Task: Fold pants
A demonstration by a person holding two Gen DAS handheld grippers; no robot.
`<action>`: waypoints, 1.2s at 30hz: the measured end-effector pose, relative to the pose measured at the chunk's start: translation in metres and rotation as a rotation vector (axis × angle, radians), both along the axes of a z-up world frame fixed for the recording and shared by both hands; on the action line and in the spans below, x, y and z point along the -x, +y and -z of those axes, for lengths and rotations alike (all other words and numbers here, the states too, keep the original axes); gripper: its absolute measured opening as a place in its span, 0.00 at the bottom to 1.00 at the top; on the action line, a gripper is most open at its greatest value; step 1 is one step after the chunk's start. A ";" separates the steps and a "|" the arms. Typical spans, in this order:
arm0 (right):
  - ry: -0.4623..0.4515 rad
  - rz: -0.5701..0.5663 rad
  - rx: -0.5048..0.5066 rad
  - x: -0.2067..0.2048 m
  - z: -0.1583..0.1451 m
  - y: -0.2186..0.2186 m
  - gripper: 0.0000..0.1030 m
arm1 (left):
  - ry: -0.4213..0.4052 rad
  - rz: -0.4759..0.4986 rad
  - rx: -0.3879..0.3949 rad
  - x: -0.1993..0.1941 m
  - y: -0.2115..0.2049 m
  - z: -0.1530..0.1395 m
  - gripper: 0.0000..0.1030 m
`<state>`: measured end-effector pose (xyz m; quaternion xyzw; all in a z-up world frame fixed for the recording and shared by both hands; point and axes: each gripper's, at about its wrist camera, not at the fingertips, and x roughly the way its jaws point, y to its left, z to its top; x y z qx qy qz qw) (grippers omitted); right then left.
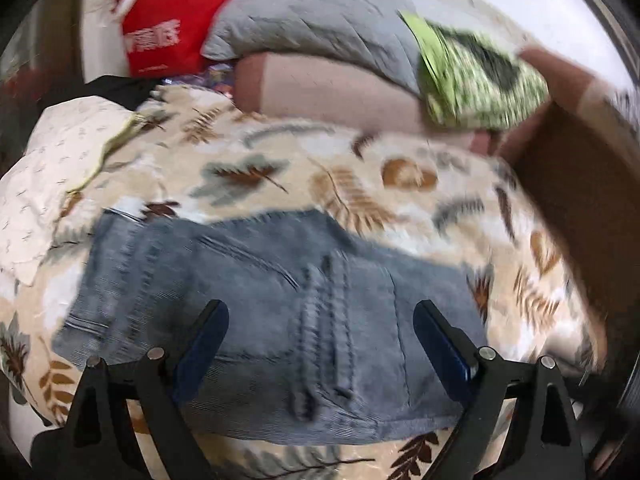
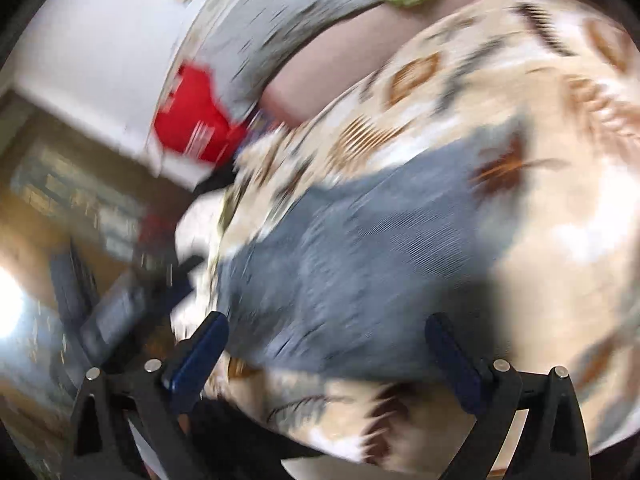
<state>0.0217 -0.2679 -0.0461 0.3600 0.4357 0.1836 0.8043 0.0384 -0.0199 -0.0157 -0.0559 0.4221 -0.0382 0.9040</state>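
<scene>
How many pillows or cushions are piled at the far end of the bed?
3, all in the left view: a grey quilted pillow at the back, a pinkish bolster in front of it, and a green patterned cushion to the right. More may be hidden behind.

Left black two-finger gripper (image 1: 320, 322) hanging with blue-padded jaws spread wide; right black two-finger gripper (image 2: 326, 334) likewise gaping, nothing between.

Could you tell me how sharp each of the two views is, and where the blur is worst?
Left wrist: moderately blurred; the jeans show seams, but the green cloth at upper right is smeared. Right wrist: heavy streaking throughout; the jeans and blanket are smudged, with a blown-out glare patch at far left. Both tools stay sharp in their own views, and fisheye bending curves the edges.
</scene>
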 end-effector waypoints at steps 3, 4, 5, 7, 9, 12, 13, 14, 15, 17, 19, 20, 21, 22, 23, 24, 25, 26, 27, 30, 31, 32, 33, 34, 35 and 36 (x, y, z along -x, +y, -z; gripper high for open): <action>0.070 0.019 0.031 -0.045 0.004 -0.031 0.97 | 0.074 0.043 -0.100 -0.008 -0.028 0.035 0.91; 0.096 -0.002 0.060 -0.067 0.010 -0.032 0.96 | 0.121 0.057 -0.127 -0.012 -0.035 0.052 0.91; 0.129 -0.040 0.092 -0.085 0.016 -0.027 0.96 | 0.156 0.061 -0.139 -0.013 -0.038 0.064 0.91; 0.167 -0.068 0.145 -0.108 0.025 -0.021 0.73 | 0.192 0.054 -0.165 -0.014 -0.039 0.083 0.91; 0.227 -0.105 0.220 -0.134 0.039 -0.009 0.56 | 0.156 0.065 -0.187 -0.009 -0.040 0.088 0.92; 0.281 -0.190 0.266 -0.150 0.057 0.006 0.31 | 0.152 0.070 -0.182 -0.007 -0.038 0.089 0.92; 0.275 -0.209 0.296 -0.151 0.058 0.011 0.22 | 0.152 0.073 -0.176 -0.007 -0.037 0.089 0.92; 0.260 -0.205 0.324 -0.153 0.054 0.011 0.14 | 0.149 0.076 -0.173 -0.006 -0.036 0.090 0.92; 0.244 -0.179 0.338 -0.154 0.052 0.007 0.10 | 0.143 0.078 -0.173 -0.007 -0.035 0.091 0.92; 0.233 -0.107 0.426 -0.155 0.051 -0.001 0.10 | 0.138 0.076 -0.180 -0.005 -0.036 0.092 0.93; 0.240 -0.112 0.444 -0.153 0.059 -0.002 0.10 | 0.141 0.074 -0.182 -0.006 -0.037 0.092 0.93; 0.211 -0.115 0.456 -0.150 0.055 -0.001 0.10 | 0.147 0.074 -0.180 -0.006 -0.036 0.092 0.93; 0.199 -0.111 0.449 -0.146 0.051 -0.004 0.10 | 0.152 0.076 -0.178 -0.008 -0.036 0.092 0.93; 0.197 -0.095 0.438 -0.143 0.047 -0.008 0.11 | 0.160 0.077 -0.172 -0.009 -0.035 0.090 0.93; 0.189 -0.063 0.447 -0.135 0.039 -0.014 0.12 | 0.166 0.075 -0.162 -0.008 -0.034 0.087 0.93; 0.179 -0.049 0.452 -0.128 0.031 -0.019 0.13 | 0.163 0.070 -0.149 -0.007 -0.031 0.084 0.93; 0.161 -0.043 0.434 -0.119 0.022 -0.021 0.15 | 0.155 0.064 -0.139 -0.006 -0.029 0.080 0.93; 0.143 -0.056 0.384 -0.107 0.014 -0.021 0.16 | 0.135 0.055 -0.131 -0.004 -0.026 0.072 0.93; 0.132 -0.077 0.333 -0.095 0.006 -0.017 0.16 | 0.122 0.048 -0.129 -0.002 -0.024 0.068 0.93; 0.115 -0.137 0.204 -0.061 0.003 -0.003 0.17 | 0.092 0.038 -0.111 0.004 -0.017 0.057 0.93; 0.123 -0.152 0.162 -0.053 0.007 0.001 0.18 | 0.103 0.037 -0.123 0.003 -0.017 0.060 0.93; 0.173 -0.185 0.109 -0.044 0.022 0.006 0.20 | 0.143 0.039 -0.154 -0.001 -0.019 0.070 0.93; 0.213 -0.195 0.101 -0.040 0.036 0.011 0.24 | 0.175 0.044 -0.174 -0.004 -0.021 0.077 0.93; 0.274 -0.197 0.123 -0.036 0.054 0.013 0.25 | 0.213 0.056 -0.192 -0.006 -0.022 0.087 0.94; 0.288 -0.191 0.101 -0.031 0.070 0.009 0.24 | 0.196 0.056 -0.192 -0.005 -0.022 0.087 0.94; 0.269 -0.172 0.074 -0.028 0.069 0.004 0.22 | 0.182 0.049 -0.174 -0.003 -0.021 0.080 0.93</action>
